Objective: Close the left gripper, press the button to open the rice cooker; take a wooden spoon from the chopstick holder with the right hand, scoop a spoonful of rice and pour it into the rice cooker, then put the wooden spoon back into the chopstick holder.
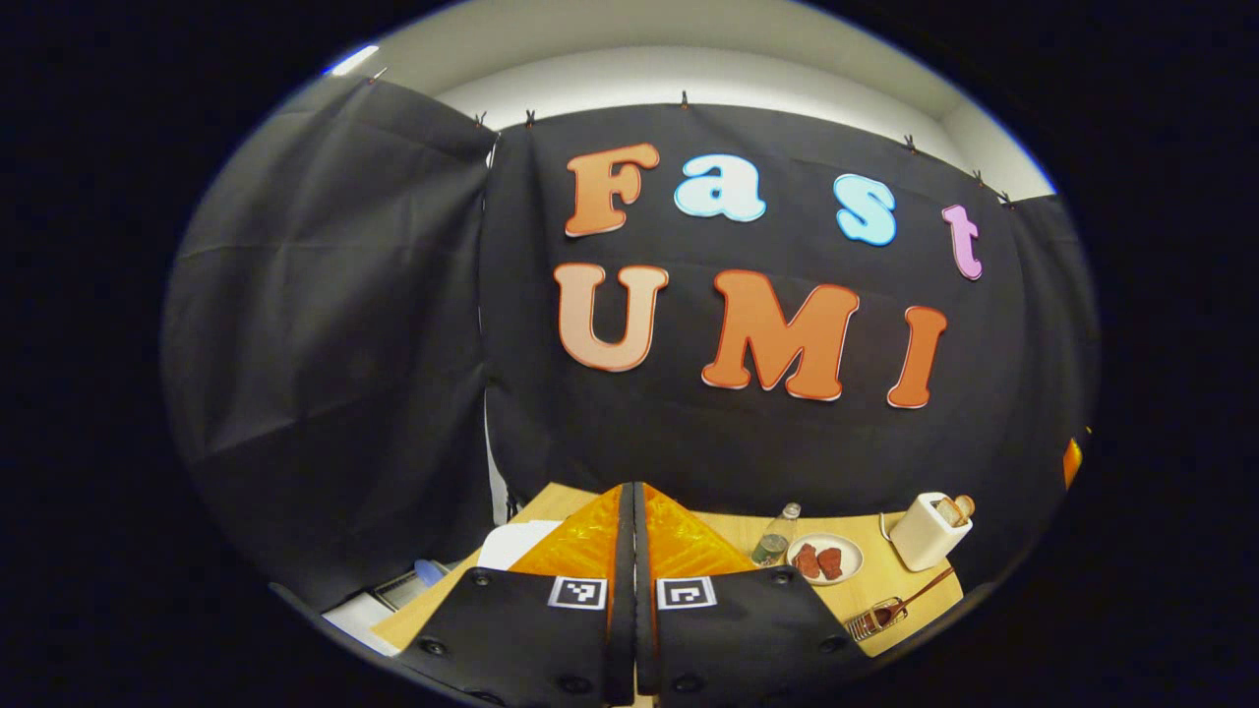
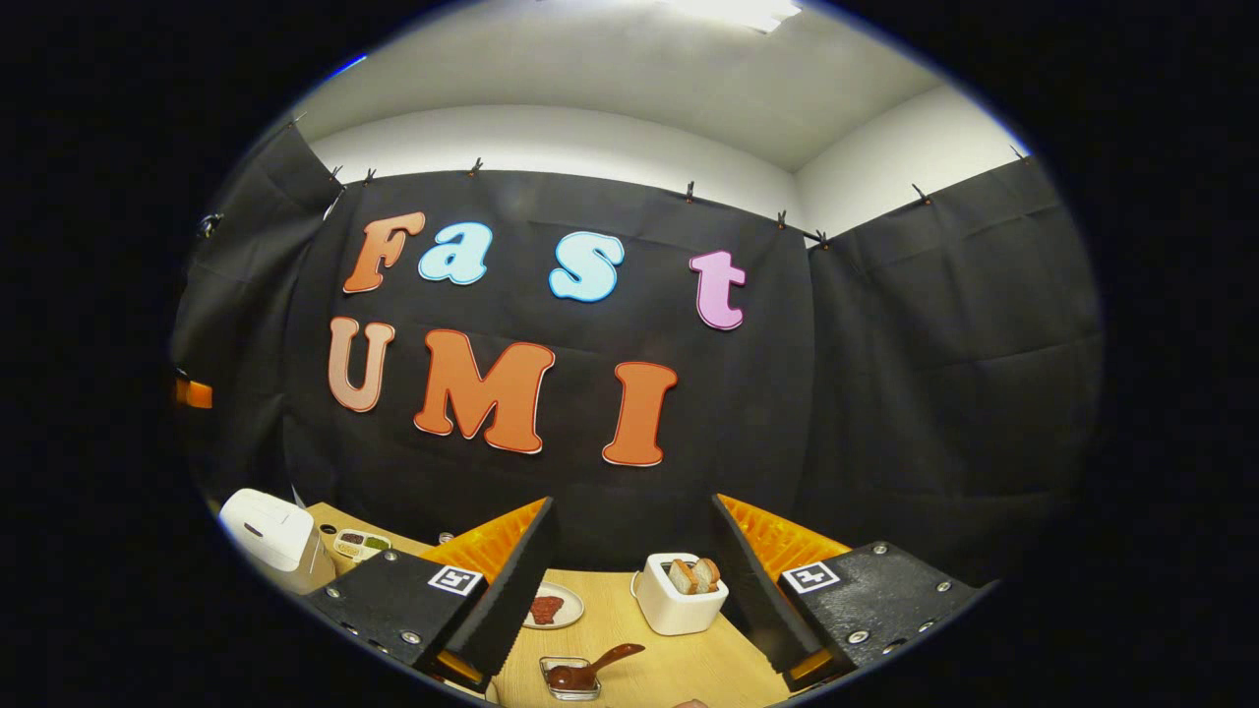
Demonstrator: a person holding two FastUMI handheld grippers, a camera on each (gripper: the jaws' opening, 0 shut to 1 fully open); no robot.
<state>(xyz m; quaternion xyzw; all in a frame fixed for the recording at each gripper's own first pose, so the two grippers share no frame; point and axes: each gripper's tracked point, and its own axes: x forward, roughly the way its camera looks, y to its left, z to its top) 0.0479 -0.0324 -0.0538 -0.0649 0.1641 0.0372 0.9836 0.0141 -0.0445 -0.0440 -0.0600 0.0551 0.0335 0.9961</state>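
Left gripper (image 1: 632, 551) held level, well above the counter (image 1: 866, 590), aimed at the booth's back wall; fingers (image 1: 590, 541) pressed together, nothing between them. Past the fingertips, along the counter's back edge: a small bottle (image 1: 776, 537), then a plate (image 1: 824, 559) with reddish-brown pieces, then a white holder (image 1: 929, 531) toward the far right corner. Nearer the front right edge, a clear dish (image 1: 875, 618) with a wooden spoon (image 1: 925, 590) resting in it, handle slanting up toward the holder. At the left edge, part of a white rice cooker (image 1: 516, 543), lid state hard to tell from here.

Right gripper (image 2: 634, 560) likewise raised, tilted slightly, pointing at the wall; fingers (image 2: 511, 580) wide apart, empty. Between them, on the counter (image 2: 689, 669): the white holder (image 2: 681, 595) with pieces of wood or bread-like items poking out of its top, just beside the right-hand finger. Nearer, at the front edge, the clear dish (image 2: 572, 678) with the spoon (image 2: 605, 661), bowl in the dish, handle rising to the right. Plate (image 2: 551, 607) just beside the left-hand finger. Rice cooker (image 2: 268, 531) at the counter's far left end, lid down, with a small divided tray (image 2: 360, 542) just beside it.
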